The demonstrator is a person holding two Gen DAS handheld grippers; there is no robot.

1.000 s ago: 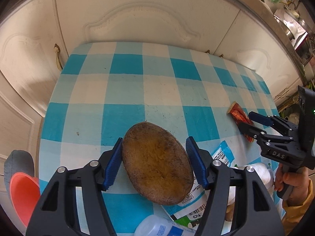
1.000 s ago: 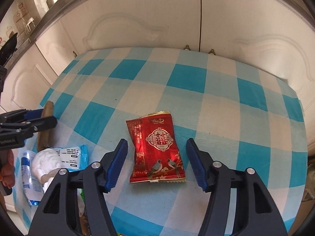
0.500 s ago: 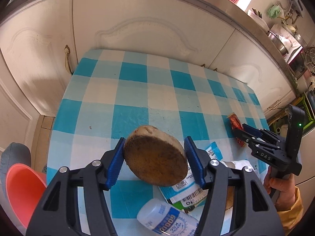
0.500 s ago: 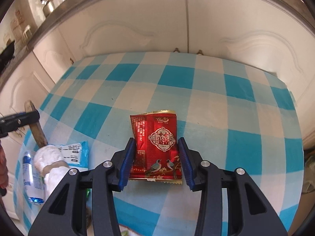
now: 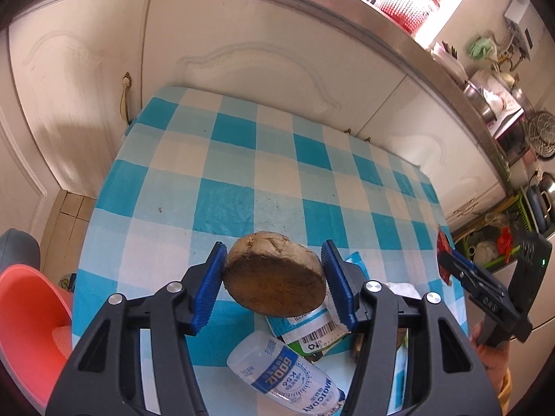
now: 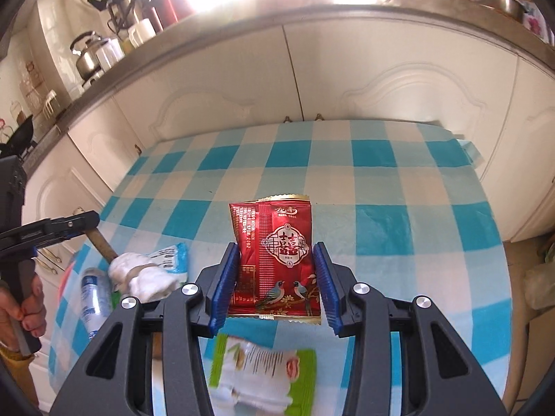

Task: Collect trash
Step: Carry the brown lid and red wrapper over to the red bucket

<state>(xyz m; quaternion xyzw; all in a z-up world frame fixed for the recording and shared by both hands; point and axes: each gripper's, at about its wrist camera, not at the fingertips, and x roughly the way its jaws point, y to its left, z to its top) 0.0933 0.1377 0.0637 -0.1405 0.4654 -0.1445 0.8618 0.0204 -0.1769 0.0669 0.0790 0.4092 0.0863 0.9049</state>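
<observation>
Above the blue-and-white checked desk [image 5: 222,204], the left claw [image 5: 274,270] is clamped on a round brown coconut-like husk [image 5: 274,277], blue pads pressing both flanks, the husk lifted clear of the cloth. Over on the right, the right claw [image 6: 277,277] squeezes a shiny red foil snack packet [image 6: 277,260] from both edges, its top standing up past the pads.

That husk looks rigid and rough, probably hefty, so a grip across its widest part should hold without slipping. The packet looks light, thin and slick; foil buckles, so pinching low near the sealed seam is safer than the puffy middle.

Left on the desk: a clear plastic bottle with a blue label [image 5: 288,378], a crumpled white tissue wad [image 6: 142,274] and a green-and-white wrapper [image 6: 263,371]. An orange-red plastic bin [image 5: 31,329] sits at the desk's left edge, likely the drop point.
</observation>
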